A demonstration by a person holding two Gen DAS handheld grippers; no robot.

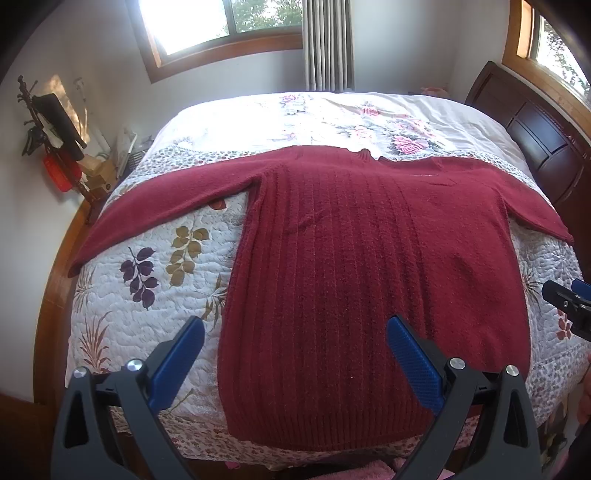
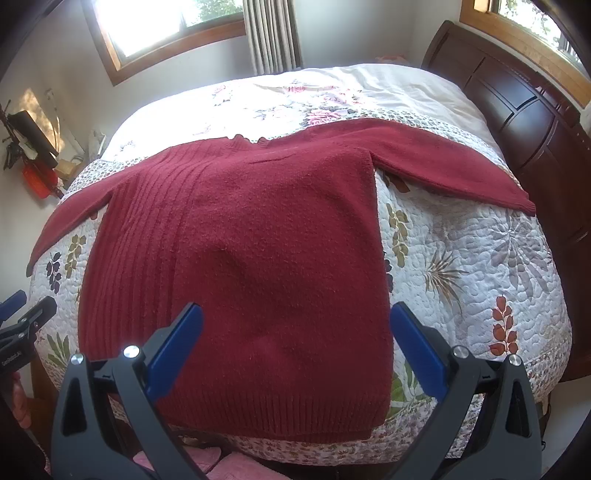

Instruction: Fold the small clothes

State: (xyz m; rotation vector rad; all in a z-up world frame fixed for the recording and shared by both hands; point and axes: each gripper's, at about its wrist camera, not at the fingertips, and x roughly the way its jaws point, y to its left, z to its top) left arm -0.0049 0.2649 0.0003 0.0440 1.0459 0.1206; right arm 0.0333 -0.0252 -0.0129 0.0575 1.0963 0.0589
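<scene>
So the sweater (image 1: 369,277) is laid out flat on the quilt (image 1: 155,288), hem at the near edge of the bed, collar pointing away toward the window (image 1: 221,26), both sleeves spread out to the sides. The left sleeve (image 1: 166,206) runs down toward the bed's left edge, and the right sleeve (image 2: 454,162) angles off toward the headboard (image 2: 517,110). Nothing's folded yet as far as I can see, so I'd call this the very start: spread done, first fold not begun. Both tongs are wide open and holding nothing. The left gripper (image 1: 295,332) hangs over the hem's left half, with 1 pad above the quilt and the other above the knit, and the right gripper (image 2: 295,321) sits over the hem's right side, its 2 pads straddling the right edge. Neither looks to be touching fabric, though it's hard to be sure at this angle. Next move, I'd guess, is bringing a sleeve across the body, which means reaching well out to a cuff and pinching the knit only, not the quilt underneath. It's thick, fuzzy stuff, so it'll probably drag a bit.
</scene>
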